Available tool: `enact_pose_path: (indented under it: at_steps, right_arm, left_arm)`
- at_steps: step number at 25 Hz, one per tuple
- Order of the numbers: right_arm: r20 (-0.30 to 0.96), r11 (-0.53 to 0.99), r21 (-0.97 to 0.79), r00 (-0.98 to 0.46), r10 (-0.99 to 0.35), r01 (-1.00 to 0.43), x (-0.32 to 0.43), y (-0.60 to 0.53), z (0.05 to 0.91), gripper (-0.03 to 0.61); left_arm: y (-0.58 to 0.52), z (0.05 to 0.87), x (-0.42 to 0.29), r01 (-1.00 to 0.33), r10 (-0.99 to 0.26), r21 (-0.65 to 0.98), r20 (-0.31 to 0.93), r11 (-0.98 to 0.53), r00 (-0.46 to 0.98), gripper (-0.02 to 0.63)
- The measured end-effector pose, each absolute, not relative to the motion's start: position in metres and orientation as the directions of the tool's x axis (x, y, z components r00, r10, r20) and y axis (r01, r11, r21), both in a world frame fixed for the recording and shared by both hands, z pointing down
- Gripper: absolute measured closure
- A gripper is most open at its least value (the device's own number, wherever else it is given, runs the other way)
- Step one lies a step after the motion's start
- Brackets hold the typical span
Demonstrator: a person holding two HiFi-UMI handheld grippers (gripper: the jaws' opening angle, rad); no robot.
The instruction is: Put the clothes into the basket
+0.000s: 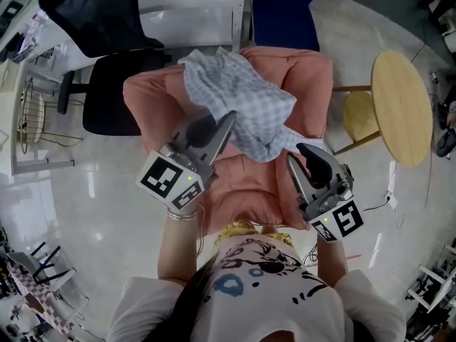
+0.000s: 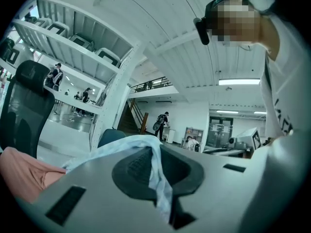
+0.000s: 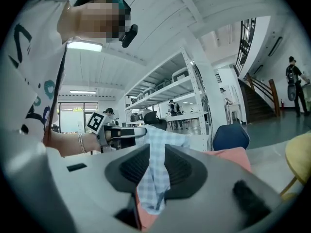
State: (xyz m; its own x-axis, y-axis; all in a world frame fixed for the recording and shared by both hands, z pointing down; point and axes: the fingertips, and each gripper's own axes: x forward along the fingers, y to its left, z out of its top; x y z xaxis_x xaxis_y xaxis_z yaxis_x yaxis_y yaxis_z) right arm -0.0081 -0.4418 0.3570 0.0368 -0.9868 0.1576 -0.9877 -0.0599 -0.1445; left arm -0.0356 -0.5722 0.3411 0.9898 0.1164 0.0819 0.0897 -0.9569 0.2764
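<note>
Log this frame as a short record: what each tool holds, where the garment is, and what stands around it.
left tool: shut on the checked cloth
right tool: shut on the checked cloth
garment: spread between both tools, over the pink armchair
nearby: round wooden table, black office chair
basket: not made out

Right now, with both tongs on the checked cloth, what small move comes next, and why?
Probably lift the checked cloth clear: left tongs and right tongs both pinch it, but its far end drapes on the pink seat.
</note>
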Motion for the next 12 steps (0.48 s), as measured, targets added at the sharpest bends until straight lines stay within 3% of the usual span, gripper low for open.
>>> enact_pose_path:
  at_steps: [12]
  right_arm:
    - [0.095, -0.119, -0.070, 0.112, -0.989, -0.990, -0.021, -0.386, 0.289, 0.489]
  left_arm:
    - [-0.509, 0.244, -0.070, 0.196, 0.178, 0.293, -0.087, -0.936, 0.980, 0.575]
